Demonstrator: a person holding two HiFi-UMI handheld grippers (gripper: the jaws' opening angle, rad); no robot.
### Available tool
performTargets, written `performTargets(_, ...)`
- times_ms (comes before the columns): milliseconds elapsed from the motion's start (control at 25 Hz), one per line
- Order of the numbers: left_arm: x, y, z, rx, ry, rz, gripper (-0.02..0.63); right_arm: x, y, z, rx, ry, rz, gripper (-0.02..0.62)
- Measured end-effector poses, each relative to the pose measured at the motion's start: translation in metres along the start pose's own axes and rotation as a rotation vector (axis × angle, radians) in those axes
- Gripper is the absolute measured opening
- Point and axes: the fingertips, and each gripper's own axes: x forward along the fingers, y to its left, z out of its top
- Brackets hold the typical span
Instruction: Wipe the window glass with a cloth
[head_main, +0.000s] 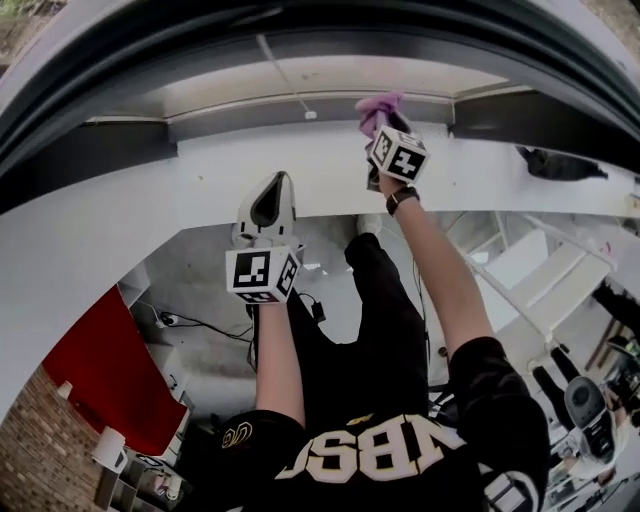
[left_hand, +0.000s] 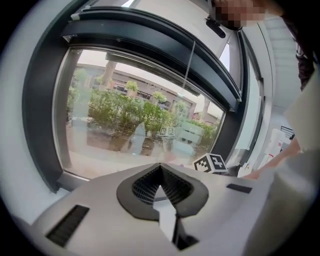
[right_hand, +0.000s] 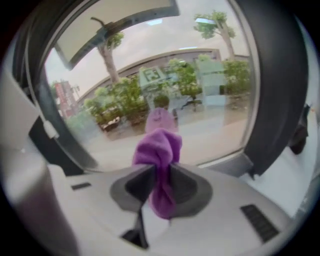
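Window glass (right_hand: 210, 120) lies just beyond both sets of fingers, edged by a dark frame (left_hand: 42, 125), with shrubs (left_hand: 120, 112) outside. The right gripper (right_hand: 159, 172) pinches a bunched purple cloth (right_hand: 159, 147) that stands just ahead of its fingertips, close to the pane — the left gripper (left_hand: 160, 169) has its fingers pressed together, empty. Both arms stretch toward the glass, the right reaching farther, a watch (head_main: 401, 198) at its wrist.

Head cam looks along both raised arms (head_main: 440, 270) toward window frame (head_main: 90, 150). Gripper cams sit just behind their jaws, facing window glass (left_hand: 140, 115) close up; both share it.
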Motion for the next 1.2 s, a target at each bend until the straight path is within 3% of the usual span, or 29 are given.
performTargets(320,-0.087,0.155,0.012,-0.01,0.018,0.131,0.023,0.026,0.33,-0.079,-0.332,0.04,0.409,0.087)
performTargets(480,-0.131,0.212,0.017,-0.009,0.01,0.192,0.023,0.049,0.453,-0.113,-0.405,0.059,0.503,0.087)
performTargets(640,-0.161,0.26,0.024,0.023,0.004,0.259,0.023,0.086,0.534,-0.118,-0.418,0.061,0.544,0.087)
performTargets(760,-0.169,0.277,0.023,0.036,0.01,0.276,0.023,0.119,0.547,-0.125,-0.415,0.101,0.508,0.087)
performTargets(920,-0.156,0.271,0.015,0.027,0.022,0.255,0.023,0.134,0.509,-0.121,-0.372,0.142,0.469,0.088)
performTargets(1200,-0.093,0.181,0.008,-0.004,0.021,0.127,0.023,0.112,0.311,-0.074,-0.26,0.108,0.275,0.087)
